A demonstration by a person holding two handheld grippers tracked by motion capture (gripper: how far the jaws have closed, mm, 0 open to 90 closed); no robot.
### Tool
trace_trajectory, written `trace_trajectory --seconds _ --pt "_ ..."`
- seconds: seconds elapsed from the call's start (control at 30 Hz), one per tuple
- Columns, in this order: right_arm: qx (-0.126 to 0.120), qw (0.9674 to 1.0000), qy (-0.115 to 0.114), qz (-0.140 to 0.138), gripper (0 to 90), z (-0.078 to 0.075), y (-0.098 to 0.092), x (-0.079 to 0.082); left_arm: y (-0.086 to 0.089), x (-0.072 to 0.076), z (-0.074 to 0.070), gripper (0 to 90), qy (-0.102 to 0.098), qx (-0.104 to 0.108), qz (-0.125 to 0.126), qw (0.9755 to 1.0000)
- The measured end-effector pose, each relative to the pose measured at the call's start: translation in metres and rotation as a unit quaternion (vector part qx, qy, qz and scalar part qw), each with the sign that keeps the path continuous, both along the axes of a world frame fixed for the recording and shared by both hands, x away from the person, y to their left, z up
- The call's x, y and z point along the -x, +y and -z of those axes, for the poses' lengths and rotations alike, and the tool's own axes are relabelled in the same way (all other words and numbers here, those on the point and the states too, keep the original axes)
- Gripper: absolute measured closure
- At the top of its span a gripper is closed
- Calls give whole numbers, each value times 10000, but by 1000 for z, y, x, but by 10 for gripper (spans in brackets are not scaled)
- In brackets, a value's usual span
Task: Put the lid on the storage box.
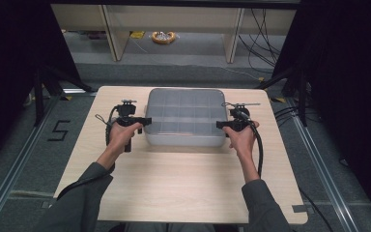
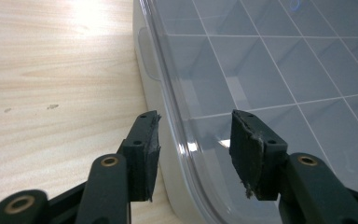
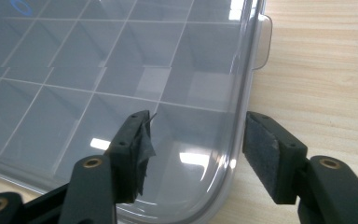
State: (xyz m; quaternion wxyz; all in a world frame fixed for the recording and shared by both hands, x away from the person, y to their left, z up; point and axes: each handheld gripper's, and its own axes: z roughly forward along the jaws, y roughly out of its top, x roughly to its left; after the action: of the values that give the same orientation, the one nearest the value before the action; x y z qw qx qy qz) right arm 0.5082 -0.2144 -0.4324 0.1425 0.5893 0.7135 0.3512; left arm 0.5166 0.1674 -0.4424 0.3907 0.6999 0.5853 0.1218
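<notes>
My black padded fingers (image 2: 145,156) on both grippers gape wide, holding nothing, straddling the side rims of the clear, grid-divided plastic box (image 1: 184,117) mid-table; I judge uneven closing could slip on its slick lid.

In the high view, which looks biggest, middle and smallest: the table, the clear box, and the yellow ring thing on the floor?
1. Table
2. Clear divided box
3. Yellow ring, though it lies farther from the camera, so it looks smaller than it is.
</notes>
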Motion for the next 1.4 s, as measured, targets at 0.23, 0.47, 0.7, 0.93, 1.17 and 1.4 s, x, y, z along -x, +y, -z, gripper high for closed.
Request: trace_trajectory --seconds 0.23,0.47,0.7,0.93,1.17,1.4 --pt "-161 9997 -7 194 400 -4 1 4 5 6 -1 500 -110 115 -56 9999" --pt "-194 9996 -140 174 390 -13 -8 9 11 16 -9 478 -173 283 79 9994" --pt "-138 9988 -462 -81 386 -19 -14 17 15 29 -15 457 -275 388 189 9987" --pt "-169 9983 -521 -200 383 -22 -10 27 12 40 -15 446 -251 339 398 9983" --pt "-225 9975 -545 -388 375 -24 -5 37 12 54 -17 431 -323 416 577 9969" --pt "-342 9963 -574 -538 375 -22 0 49 9 69 -19 419 -474 511 677 9953"
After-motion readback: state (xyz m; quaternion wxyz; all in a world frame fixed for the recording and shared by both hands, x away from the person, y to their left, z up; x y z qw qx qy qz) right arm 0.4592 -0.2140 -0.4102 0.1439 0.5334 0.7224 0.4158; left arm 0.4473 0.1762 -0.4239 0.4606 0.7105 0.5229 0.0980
